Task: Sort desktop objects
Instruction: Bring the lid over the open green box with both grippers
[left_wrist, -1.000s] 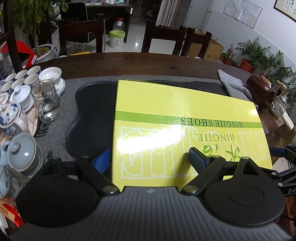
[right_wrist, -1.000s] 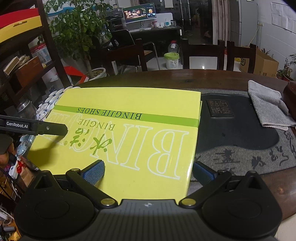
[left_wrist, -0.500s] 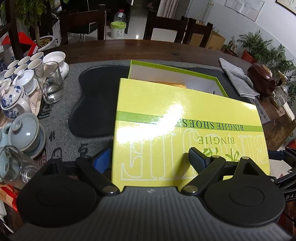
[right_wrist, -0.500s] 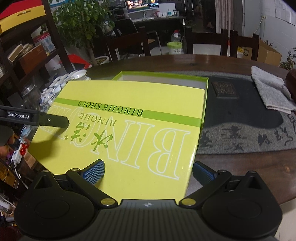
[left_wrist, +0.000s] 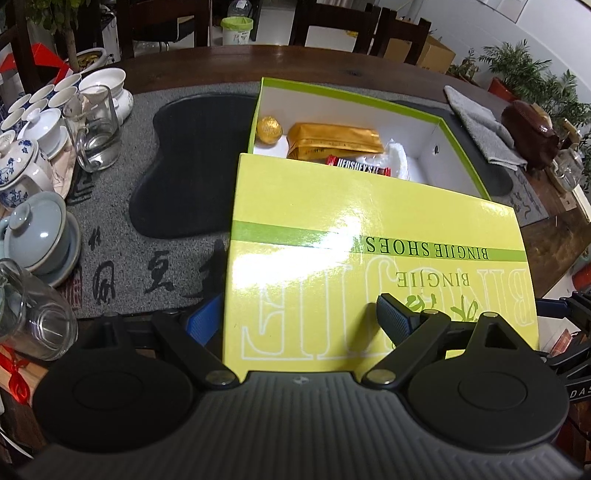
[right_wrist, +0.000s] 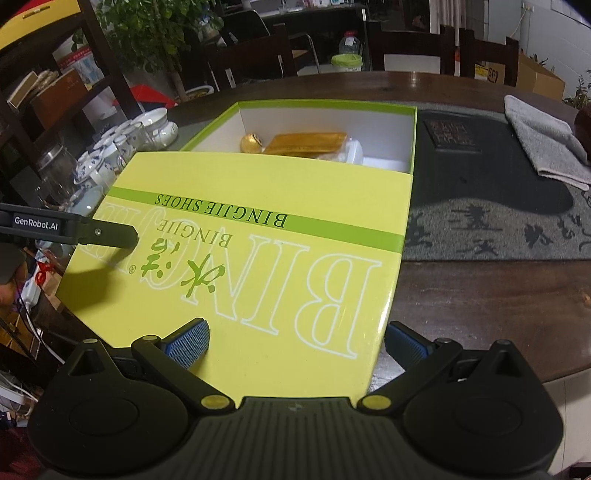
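Both the left gripper (left_wrist: 301, 319) and the right gripper (right_wrist: 295, 341) clamp the near corners of the yellow lid (left_wrist: 373, 266) printed "BINGJIE SHOES", which half covers the open box (left_wrist: 458, 147) on the table's mat, holding a gold ball (left_wrist: 269, 128), gold packet (left_wrist: 334, 140) and "HERSHEY'S" bar (left_wrist: 358, 166).

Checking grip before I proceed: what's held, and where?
Both grippers, left and right, hold the shoebox lid by its near corners.
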